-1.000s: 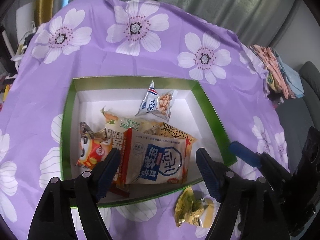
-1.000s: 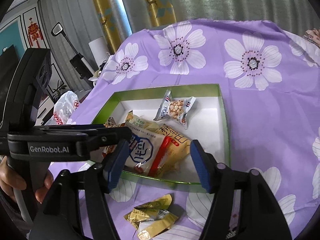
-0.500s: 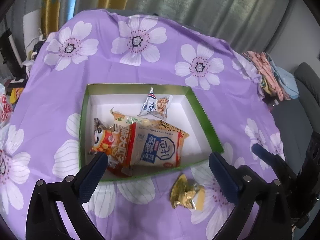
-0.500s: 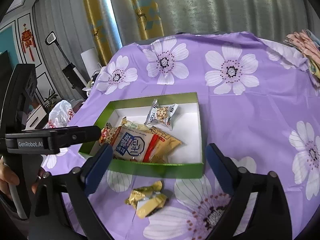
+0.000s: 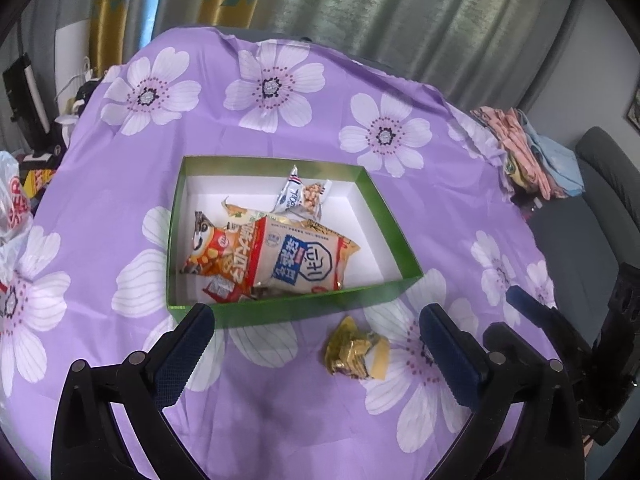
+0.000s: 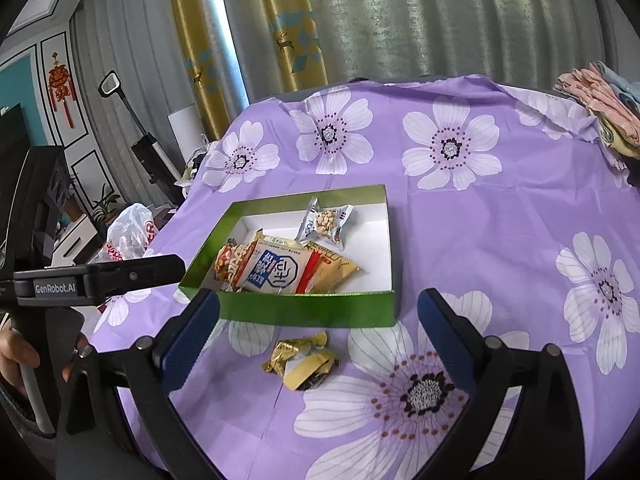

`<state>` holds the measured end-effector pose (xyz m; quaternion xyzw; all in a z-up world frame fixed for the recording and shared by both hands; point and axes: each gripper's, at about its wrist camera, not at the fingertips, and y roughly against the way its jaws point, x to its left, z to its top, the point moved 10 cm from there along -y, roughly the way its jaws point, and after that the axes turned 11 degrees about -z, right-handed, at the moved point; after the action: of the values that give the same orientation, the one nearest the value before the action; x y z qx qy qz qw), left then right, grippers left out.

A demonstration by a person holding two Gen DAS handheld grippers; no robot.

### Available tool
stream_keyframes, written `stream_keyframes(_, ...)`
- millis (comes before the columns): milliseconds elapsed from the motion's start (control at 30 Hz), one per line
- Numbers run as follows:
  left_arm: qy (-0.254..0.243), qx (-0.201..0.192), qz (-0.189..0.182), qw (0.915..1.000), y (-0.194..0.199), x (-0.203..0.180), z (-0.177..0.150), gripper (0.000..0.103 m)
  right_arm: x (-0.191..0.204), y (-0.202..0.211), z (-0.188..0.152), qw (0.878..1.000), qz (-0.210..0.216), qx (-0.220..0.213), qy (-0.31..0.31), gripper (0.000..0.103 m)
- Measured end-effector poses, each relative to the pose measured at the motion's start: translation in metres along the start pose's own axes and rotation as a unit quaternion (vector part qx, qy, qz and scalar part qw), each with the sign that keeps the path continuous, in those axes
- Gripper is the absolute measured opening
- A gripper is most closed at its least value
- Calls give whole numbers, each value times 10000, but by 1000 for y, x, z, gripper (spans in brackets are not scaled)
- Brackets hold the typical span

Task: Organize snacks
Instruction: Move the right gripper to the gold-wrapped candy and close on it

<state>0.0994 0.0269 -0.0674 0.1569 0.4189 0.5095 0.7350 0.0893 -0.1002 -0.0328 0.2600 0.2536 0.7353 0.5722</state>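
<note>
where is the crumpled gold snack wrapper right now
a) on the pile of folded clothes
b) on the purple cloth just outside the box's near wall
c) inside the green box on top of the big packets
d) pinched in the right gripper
b: the gold wrapper lies on the flowered cloth in front of the green box, apart from its near wall, with no gripper touching it.

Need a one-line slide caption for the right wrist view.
Open right gripper above a crumpled gold snack wrapper on purple floral cloth, before a green cardboard box holding snack bags.
</note>
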Motion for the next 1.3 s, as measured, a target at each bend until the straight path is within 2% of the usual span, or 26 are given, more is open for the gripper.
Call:
stream_keyframes(200,49,94,-82,9999,-3,-5,-15,102,-1,7,-14,10000,-21,60,48,100)
stream_keyframes(667,196,474,-147,9986,-26,-1,-48,102,2,-6,-48,9990,-13,432,96,100)
stream_keyframes(1300,206,990,-380,9942,-76,5,-66,102,9,-53,-87,9940,194,1058,200,100)
